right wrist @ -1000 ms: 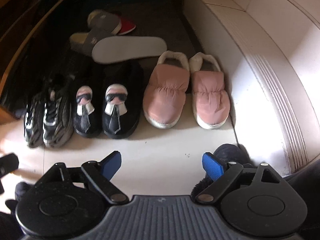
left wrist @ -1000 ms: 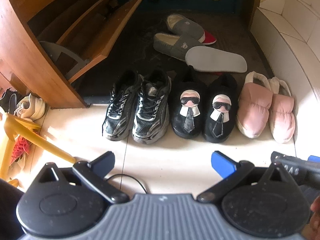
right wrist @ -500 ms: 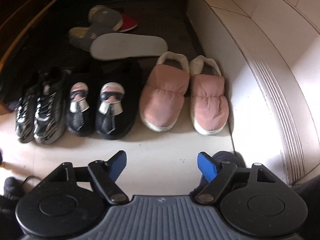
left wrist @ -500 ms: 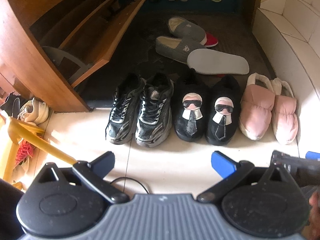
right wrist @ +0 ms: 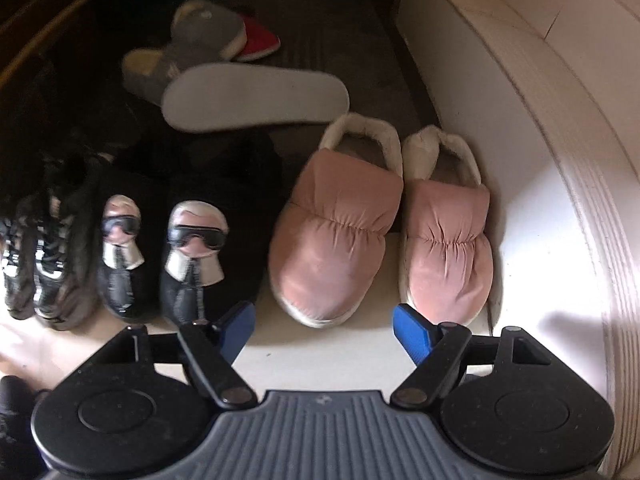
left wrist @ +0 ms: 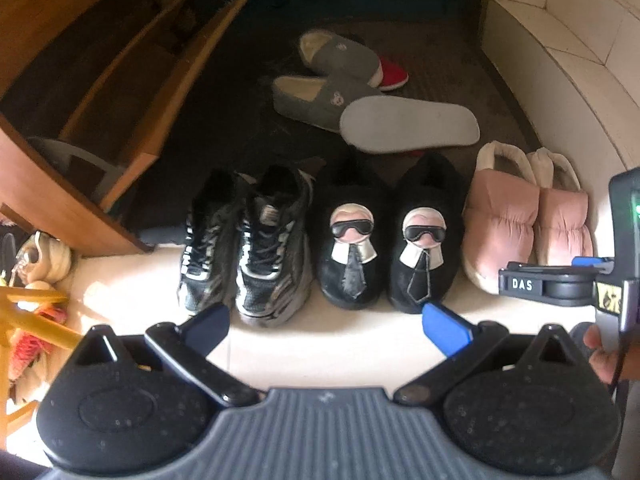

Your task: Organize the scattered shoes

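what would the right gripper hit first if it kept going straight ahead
Probably the toe of the left pink slipper: it lies right ahead between the open right gripper fingers. Depth is hard to judge.

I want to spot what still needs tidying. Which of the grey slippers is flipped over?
The grey slipper nearest the black slippers: it lies sole-up, showing its pale flat bottom. The other two grey slippers behind it sit upright, openings showing.
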`<act>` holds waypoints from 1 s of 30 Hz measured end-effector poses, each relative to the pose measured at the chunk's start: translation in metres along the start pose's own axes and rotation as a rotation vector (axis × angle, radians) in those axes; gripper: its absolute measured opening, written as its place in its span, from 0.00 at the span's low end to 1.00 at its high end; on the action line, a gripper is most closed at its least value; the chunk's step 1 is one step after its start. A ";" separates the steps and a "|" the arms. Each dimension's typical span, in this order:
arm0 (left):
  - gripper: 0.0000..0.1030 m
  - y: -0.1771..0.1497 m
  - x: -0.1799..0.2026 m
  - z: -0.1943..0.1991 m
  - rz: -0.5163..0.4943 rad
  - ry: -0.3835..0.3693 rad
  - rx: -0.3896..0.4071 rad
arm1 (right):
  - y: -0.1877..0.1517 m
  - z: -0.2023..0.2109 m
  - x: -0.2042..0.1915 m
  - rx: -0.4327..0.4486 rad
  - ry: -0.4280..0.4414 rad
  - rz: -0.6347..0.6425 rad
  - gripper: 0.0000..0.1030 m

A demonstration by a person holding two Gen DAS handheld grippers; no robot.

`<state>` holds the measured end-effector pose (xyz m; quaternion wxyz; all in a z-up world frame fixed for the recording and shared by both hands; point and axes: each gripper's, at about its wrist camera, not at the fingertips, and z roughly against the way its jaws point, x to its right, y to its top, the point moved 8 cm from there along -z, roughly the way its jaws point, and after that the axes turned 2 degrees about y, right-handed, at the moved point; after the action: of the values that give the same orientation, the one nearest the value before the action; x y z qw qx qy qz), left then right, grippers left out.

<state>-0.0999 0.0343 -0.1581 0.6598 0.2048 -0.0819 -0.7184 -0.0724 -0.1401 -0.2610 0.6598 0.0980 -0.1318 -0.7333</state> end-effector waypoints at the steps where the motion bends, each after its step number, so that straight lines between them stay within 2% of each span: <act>1: 1.00 0.000 0.001 -0.004 0.000 -0.002 -0.003 | 0.002 -0.007 0.001 -0.009 -0.004 -0.004 0.72; 3: 1.00 0.001 0.004 -0.011 -0.001 -0.005 -0.009 | 0.008 -0.021 -0.001 -0.024 0.000 -0.016 0.64; 11: 1.00 0.009 0.020 -0.025 -0.018 -0.027 -0.003 | 0.031 -0.071 0.004 -0.062 0.080 -0.100 0.64; 20: 1.00 0.010 0.037 -0.030 -0.081 -0.032 0.009 | 0.040 -0.103 0.009 -0.081 0.170 -0.174 0.64; 23: 1.00 0.010 0.039 -0.031 -0.075 -0.038 0.004 | 0.038 -0.108 0.009 -0.085 0.171 -0.159 0.64; 30: 1.00 0.008 0.042 -0.033 -0.091 -0.027 -0.003 | 0.033 -0.107 -0.001 -0.066 0.117 0.001 0.46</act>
<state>-0.0815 -0.0025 -0.1931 0.6257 0.1974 -0.0805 -0.7504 -0.0069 -0.1490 -0.3513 0.6695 0.1190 -0.0687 -0.7300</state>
